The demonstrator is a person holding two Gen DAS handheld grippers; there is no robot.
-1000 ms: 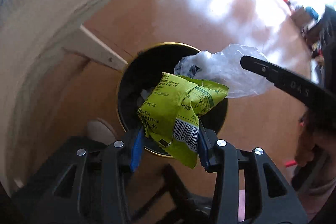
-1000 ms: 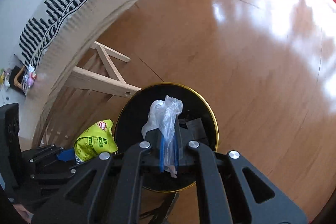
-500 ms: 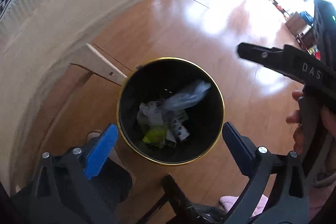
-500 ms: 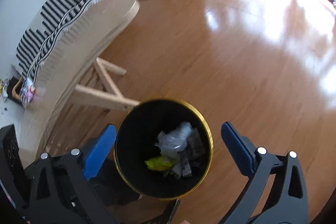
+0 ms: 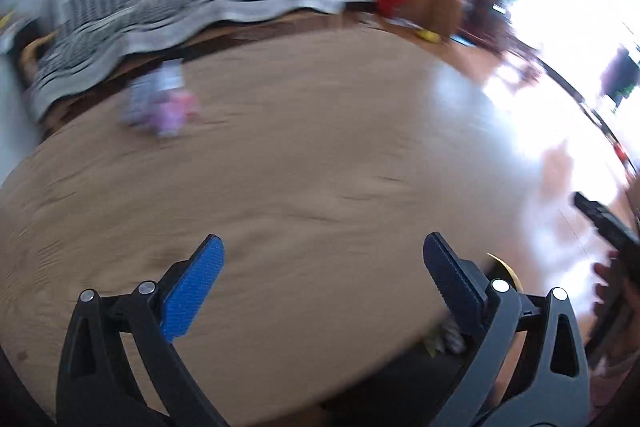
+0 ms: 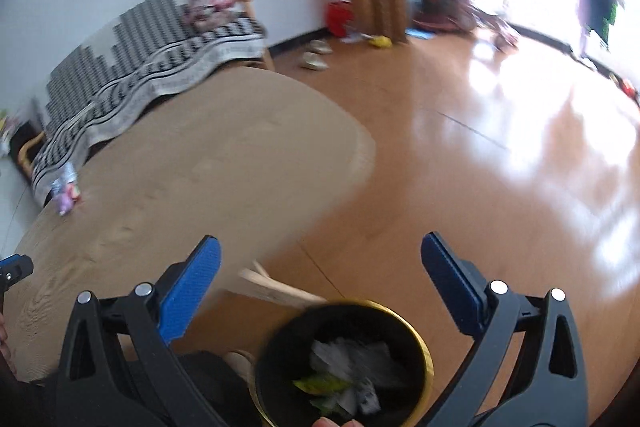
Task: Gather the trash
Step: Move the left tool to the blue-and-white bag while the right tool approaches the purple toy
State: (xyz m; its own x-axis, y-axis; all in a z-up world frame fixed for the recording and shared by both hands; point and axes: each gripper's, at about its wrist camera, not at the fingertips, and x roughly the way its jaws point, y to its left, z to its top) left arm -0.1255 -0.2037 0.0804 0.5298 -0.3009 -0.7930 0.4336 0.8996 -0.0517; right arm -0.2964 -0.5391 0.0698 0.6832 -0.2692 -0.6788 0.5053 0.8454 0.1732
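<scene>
My left gripper [image 5: 322, 253] is open and empty above the round wooden table [image 5: 300, 187]. A blurred purple and white wrapper [image 5: 160, 103] lies on the far left of the tabletop, also seen as the small wrapper [image 6: 66, 193] in the right wrist view. My right gripper [image 6: 320, 255] is open and empty above the floor beside the table edge. The black bin with a gold rim [image 6: 426, 343] stands below it, holding the green snack bag [image 6: 320, 385] and clear plastic [image 6: 352, 355]. A sliver of the bin's gold rim [image 5: 508, 269] peeks past the left gripper's right finger.
A striped cloth covers a bench [image 5: 180, 7] behind the table. The wooden floor [image 6: 500, 187] stretches right toward a bright doorway. Slippers [image 6: 314, 61] and a red box [image 6: 338, 17] sit by the wall. A person's hand [image 5: 612, 287] holds the other gripper at the right edge.
Both grippers opened and dropped the green bag and the plastic into the bin. Both then rose and tilted up; the left one swung over the tabletop.
</scene>
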